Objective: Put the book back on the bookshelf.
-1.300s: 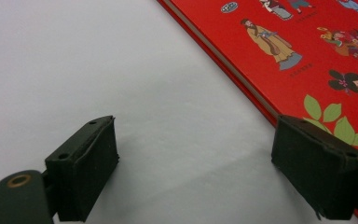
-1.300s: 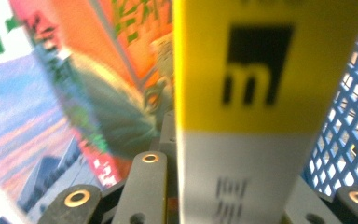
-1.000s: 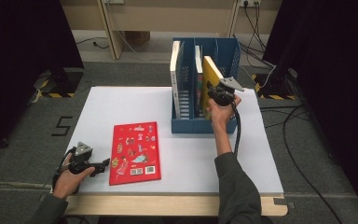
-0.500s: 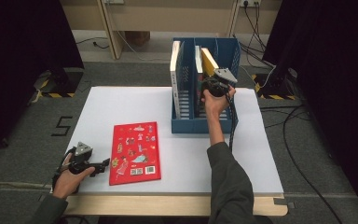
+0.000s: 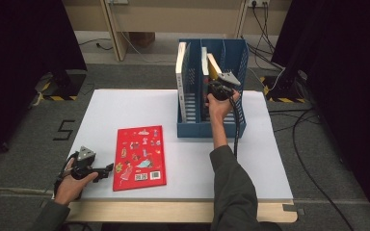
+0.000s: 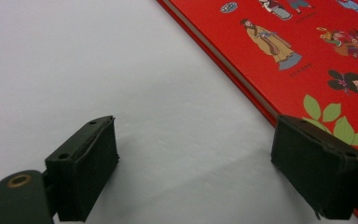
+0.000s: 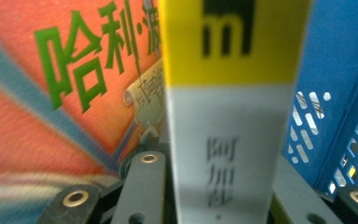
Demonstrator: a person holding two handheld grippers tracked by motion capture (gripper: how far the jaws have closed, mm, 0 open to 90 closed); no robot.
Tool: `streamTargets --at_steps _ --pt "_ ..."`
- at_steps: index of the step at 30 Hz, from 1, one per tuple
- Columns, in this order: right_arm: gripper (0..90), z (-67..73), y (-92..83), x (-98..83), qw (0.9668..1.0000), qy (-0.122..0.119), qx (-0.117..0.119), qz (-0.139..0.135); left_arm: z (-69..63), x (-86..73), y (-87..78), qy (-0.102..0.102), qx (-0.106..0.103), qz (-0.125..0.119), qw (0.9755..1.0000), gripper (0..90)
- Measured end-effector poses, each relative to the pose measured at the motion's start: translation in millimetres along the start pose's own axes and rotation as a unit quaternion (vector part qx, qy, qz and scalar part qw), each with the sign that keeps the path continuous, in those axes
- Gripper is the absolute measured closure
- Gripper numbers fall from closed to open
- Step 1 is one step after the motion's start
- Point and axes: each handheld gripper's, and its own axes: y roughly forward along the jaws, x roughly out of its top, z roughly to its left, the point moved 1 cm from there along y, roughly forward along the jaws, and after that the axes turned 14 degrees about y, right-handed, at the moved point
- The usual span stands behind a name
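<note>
The right hand-held gripper (image 5: 220, 89) reaches into the right bay of the blue rack (image 5: 192, 127) at the back of the counter (image 5: 125, 108), its jaws clamped on the spine of a yellow-and-white book (image 7: 228, 112) that leans tilted in that bay. Just beside it, toward the divider, another book (image 7: 60, 93) with an orange cover and green characters stands close, and the rack's perforated blue wall (image 7: 335, 116) crowds the other side. A white book (image 5: 180, 72) stands upright in the left bay. The left hand-held gripper (image 5: 96, 171) rests low on the counter near its front edge, jaws standing apart with nothing between them, one jaw over the edge of a red book (image 5: 139, 156) that lies flat, well apart from the rack.
</note>
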Motion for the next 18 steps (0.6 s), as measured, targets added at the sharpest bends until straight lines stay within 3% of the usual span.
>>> streamTargets --at_steps 11,18 --pt "73.5 -3.1 -16.3 -2.2 0.9994 -0.017 0.01 0.027 -0.1 0.0 0.0 0.0 0.001 0.0 1.0 13.4" --pt "69.2 -3.8 -22.9 -0.7 0.9992 -0.009 0.024 0.032 0.0 0.0 0.0 0.0 0.0 0.0 1.0 13.4"
